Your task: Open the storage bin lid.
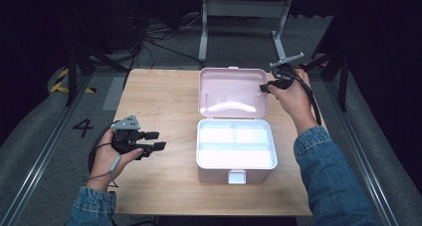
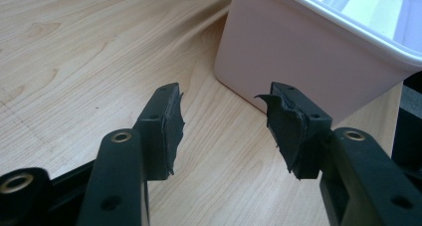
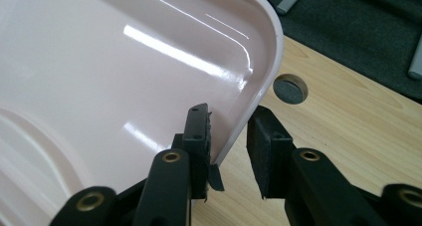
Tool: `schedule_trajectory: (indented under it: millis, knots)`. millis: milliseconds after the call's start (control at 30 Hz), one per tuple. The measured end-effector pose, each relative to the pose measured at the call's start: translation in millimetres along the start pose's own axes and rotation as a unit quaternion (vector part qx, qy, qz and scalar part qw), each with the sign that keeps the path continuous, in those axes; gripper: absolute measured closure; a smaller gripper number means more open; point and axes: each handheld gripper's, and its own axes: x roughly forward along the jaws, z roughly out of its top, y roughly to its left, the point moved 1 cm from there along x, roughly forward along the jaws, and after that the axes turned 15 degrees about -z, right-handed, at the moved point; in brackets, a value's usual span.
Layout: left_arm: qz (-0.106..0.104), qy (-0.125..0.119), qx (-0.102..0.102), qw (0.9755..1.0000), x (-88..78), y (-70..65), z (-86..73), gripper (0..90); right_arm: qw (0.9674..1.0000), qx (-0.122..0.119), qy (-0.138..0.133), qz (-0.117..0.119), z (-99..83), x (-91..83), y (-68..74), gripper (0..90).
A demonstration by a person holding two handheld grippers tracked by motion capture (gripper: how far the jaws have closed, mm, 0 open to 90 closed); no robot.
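Jaws of the right gripper [image 3: 228, 136] are set on either side of the side rim of the pale pink plastic lid [image 3: 124, 76], one pad inside the lid and one outside; a narrow gap remains on the outer side, so the rim is straddled rather than clamped. In the high view this gripper [image 1: 266, 87] is seen right of centre in the upper half of the frame, at the lid's right edge. The placement is judged to suit steering the lid about its hinge.

The left gripper [image 2: 224, 131] is held wide apart, nothing between its pads, low over the light wooden table [image 2: 74, 61], with its jaws aimed toward a lower corner of the pink box wall [image 2: 298, 61]. In the high view it [image 1: 154, 141] sits at lower left, well apart from the box, probably kept ready to steady it.

The open pink rectangular storage box [image 1: 236, 164] with white inner compartments lies at the centre of the frame. Its long axis runs left to right across the picture; the white front latch [image 1: 237, 176] points toward the bottom edge, and the lid [image 1: 231, 91] stands raised behind, its hollow side facing the camera.
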Motion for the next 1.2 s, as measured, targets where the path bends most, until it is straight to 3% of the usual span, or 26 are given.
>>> schedule_trajectory:
  millis: [267, 400, 633, 967, 1200]
  knots:
    - [0.002, -0.003, -0.005, 1.0000, -1.1, 2.6, -2.7, 48.1, 0.9995, -0.009, 0.031, -0.008, -6.6, 22.0, 3.7, 72.0]
    - [0.001, -0.001, -0.006, 1.0000, -2.0, 3.8, -3.8, 48.2, 0.9991, 0.007, 0.041, 0.002, -12.1, 31.5, 2.7, 71.1]
    - [0.001, -0.003, -0.006, 1.0000, -2.5, 4.2, -3.8, 48.2, 0.9991, -0.002, 0.043, -0.004, -13.4, 34.0, 2.9, 71.1]
    - [0.003, 0.001, -0.008, 1.0000, -4.1, 2.7, -2.9, 48.0, 0.9996, 0.006, 0.026, -0.010, -8.2, 13.5, -2.1, 65.7]
    - [0.013, 0.002, -0.010, 0.9999, -7.9, -1.2, -2.9, 47.4, 0.9997, -0.005, 0.013, -0.021, -13.6, -19.3, -11.4, 64.2]
